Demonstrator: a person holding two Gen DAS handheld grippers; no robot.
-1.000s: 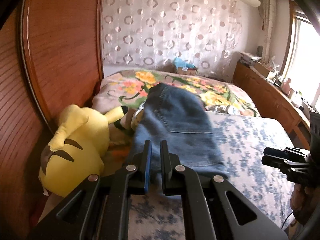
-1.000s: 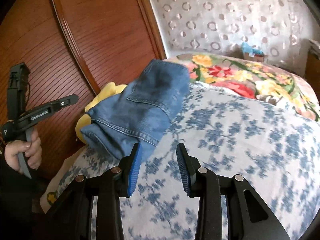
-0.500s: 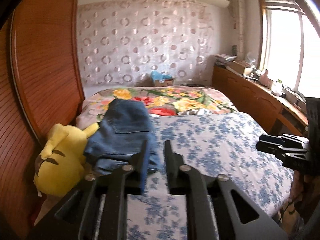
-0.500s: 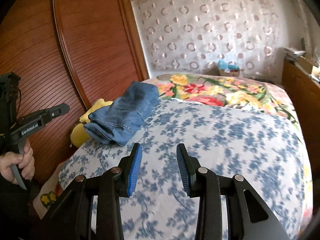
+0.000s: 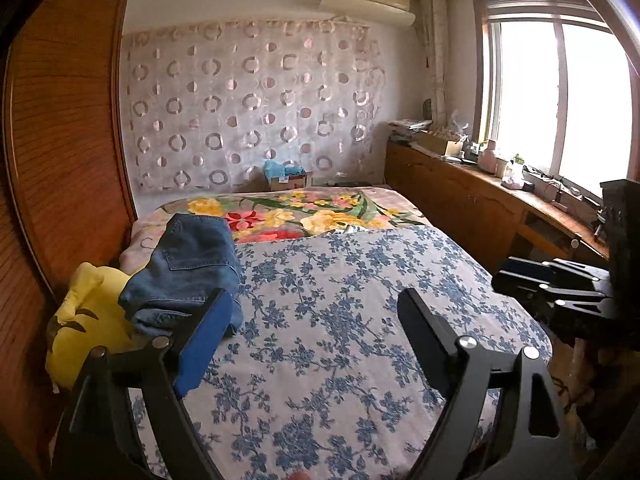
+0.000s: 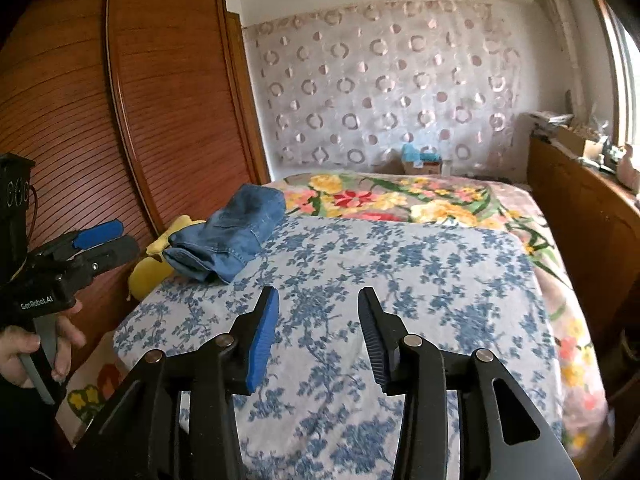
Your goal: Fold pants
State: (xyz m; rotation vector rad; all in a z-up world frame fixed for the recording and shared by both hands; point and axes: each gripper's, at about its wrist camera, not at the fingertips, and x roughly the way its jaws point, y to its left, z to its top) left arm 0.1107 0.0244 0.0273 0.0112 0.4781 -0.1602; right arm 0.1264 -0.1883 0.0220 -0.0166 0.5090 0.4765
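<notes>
While both claws, left claw (image 5: pixel 316 312) and right claw (image 6: pixel 318 320), just widened and grasp nothing, folded jeans (image 5: pixel 192 268) rest on the floral bedspread (image 5: pixel 360 320).

Right gripper (image 6: pixel 318 334) in near foreground, above the blue-flowered sheet (image 6: pixel 400 272) of the bed; jaws have just been opening, nothing between them, blue pad visible on the left finger. Folded jeans (image 6: pixel 228 236) lie at far left of the sheet, well apart from the gripper, partly on a yellow plush toy (image 6: pixel 148 272) wedged against the wooden wardrobe (image 6: pixel 120 120). Floral blanket (image 6: pixel 400 200) covers the far end of the bed. At left edge, left gripper (image 6: pixel 108 240), jaws apart and empty, handle held by a hand (image 6: pixel 24 354).
</notes>
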